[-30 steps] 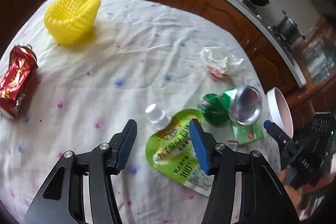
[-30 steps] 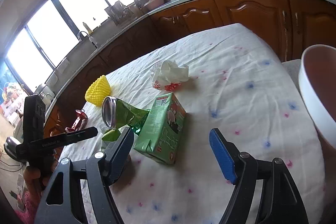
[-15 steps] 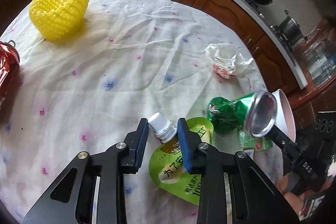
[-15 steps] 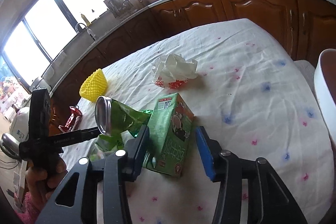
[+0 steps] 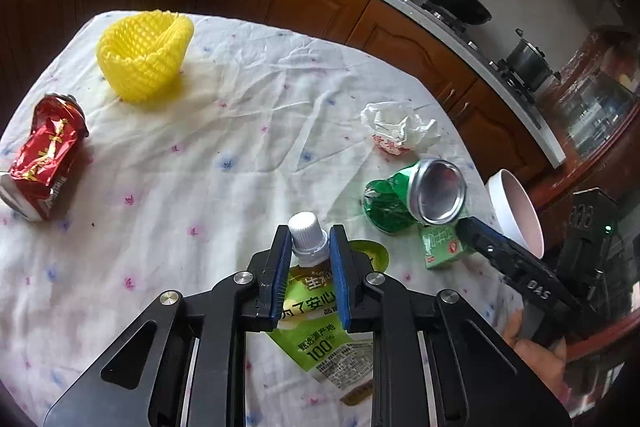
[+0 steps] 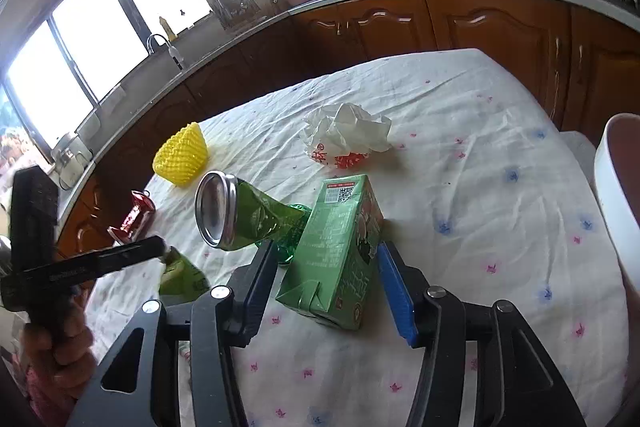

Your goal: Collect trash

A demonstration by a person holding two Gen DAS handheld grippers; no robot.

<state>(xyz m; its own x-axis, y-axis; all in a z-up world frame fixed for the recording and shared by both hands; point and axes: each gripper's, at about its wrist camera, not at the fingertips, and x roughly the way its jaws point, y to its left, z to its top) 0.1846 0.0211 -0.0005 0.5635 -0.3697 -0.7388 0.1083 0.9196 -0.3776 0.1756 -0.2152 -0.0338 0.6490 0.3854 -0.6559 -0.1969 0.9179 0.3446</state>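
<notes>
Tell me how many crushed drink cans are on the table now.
2. The crushed red can lies at the left edge of the table, below the yellow foam net. The crushed green can lies toward the right, touching the green carton. None seems hidden.

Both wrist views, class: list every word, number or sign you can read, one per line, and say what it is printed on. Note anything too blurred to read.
"100%": green drink pouch held in the left gripper.
"安心": same pouch, larger print; its fine print is too small.
QR code: green carton between the right gripper's pads; its text is blurred.
Red can: gold characters, unreadable.
Crumpled wrapper: red print, unreadable.
</notes>
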